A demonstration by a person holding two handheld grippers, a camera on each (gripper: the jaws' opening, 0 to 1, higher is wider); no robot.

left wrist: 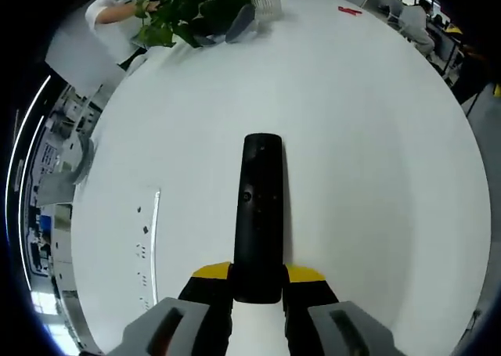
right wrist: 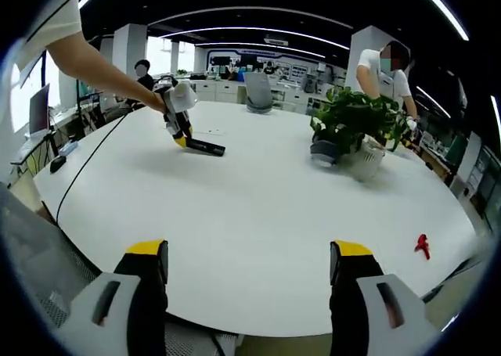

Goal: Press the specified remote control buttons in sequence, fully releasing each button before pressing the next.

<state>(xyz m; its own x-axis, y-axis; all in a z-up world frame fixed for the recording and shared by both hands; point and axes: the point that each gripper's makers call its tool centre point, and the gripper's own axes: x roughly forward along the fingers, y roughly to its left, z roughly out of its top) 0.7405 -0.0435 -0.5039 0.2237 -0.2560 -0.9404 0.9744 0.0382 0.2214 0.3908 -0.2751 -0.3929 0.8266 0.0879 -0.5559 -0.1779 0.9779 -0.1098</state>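
With the left gripper [left wrist: 257, 293] clamped on the near end of the remote [left wrist: 259, 215] lying on the white table [left wrist: 376, 137], the right gripper [right wrist: 246, 274], jaws wide apart, hung well away, apparently before any button press.

Your grippers [right wrist: 246, 293] have grey bodies, black jaws and yellow tips; your sleeve [right wrist: 47, 19] is short and white.
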